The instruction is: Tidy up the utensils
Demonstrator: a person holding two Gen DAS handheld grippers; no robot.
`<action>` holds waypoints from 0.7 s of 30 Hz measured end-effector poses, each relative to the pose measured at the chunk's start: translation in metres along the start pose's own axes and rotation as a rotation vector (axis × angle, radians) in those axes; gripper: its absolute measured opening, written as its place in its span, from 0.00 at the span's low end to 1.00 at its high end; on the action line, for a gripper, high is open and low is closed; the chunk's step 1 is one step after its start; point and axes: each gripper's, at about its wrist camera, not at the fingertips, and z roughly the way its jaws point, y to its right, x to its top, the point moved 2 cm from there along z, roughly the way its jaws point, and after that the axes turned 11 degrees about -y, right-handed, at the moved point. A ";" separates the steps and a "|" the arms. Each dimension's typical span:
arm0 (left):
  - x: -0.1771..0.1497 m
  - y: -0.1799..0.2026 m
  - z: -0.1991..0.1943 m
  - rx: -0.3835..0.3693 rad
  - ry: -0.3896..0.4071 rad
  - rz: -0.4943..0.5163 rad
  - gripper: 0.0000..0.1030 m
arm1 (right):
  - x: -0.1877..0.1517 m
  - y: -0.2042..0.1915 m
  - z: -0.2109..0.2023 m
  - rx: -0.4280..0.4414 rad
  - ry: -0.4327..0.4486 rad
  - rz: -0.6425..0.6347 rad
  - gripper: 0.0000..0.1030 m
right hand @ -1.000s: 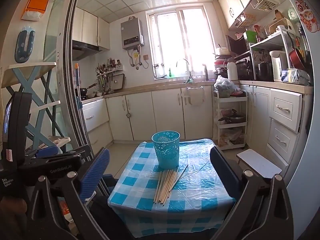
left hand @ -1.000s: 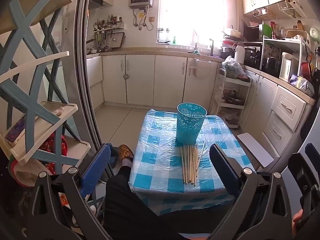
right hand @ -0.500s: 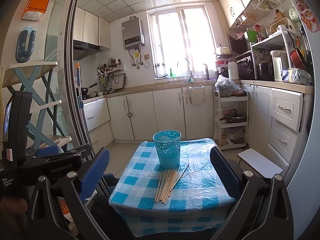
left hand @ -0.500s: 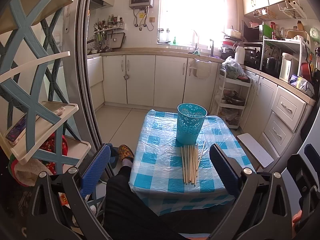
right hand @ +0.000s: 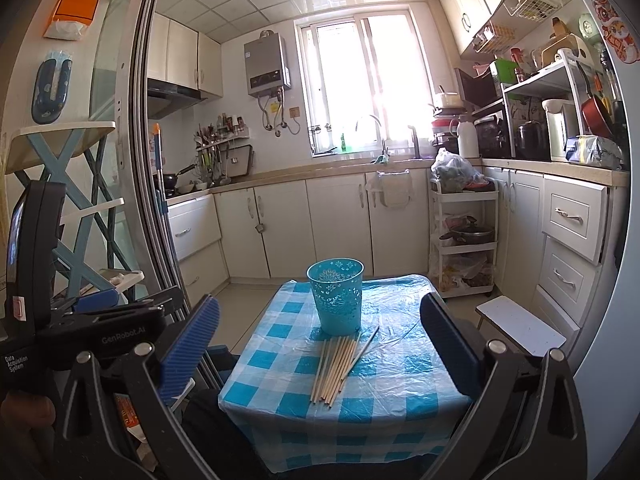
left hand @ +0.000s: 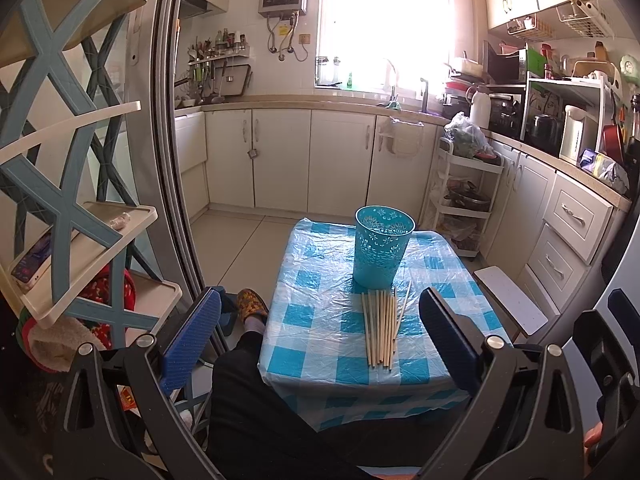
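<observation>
a small worktop [left hand: 316, 336] with a blue and white check cover sits in the middle of a kitchen. a blue cup with holes [left hand: 383, 246] stands upright near the far edge of the worktop. a bunch of thin wood chopsticks [left hand: 381, 326] lies flat just in front of the cup, between it and the near edge. their far tips come close to the foot of the cup, and one stick leans off to the right side.

the left gripper [left hand: 320, 336] hangs above the near edge, its fingers [left hand: 192, 336] spread wide with nothing in them. the right gripper [right hand: 320, 344] is the same, wide and empty, well back from the sticks.

the sticks are thin and lie close, so a grab may catch too many, or some may slip and roll off the near edge. the cup looks light, so a bump could tip it over.
</observation>
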 end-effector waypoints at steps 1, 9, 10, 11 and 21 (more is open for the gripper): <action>0.000 0.000 0.000 0.000 0.000 0.000 0.93 | 0.000 0.000 0.000 0.000 0.000 0.000 0.94; 0.001 0.004 0.001 -0.004 -0.006 0.002 0.93 | -0.002 -0.001 0.003 0.000 -0.008 -0.004 0.94; 0.001 0.004 0.004 -0.005 -0.012 0.003 0.93 | -0.002 -0.002 0.005 0.001 -0.014 -0.005 0.94; -0.001 0.004 0.008 -0.010 -0.020 -0.002 0.93 | -0.003 -0.002 0.009 0.002 -0.023 -0.004 0.94; 0.012 -0.001 0.071 0.016 -0.082 0.001 0.93 | -0.007 0.027 0.089 -0.004 -0.210 0.073 0.94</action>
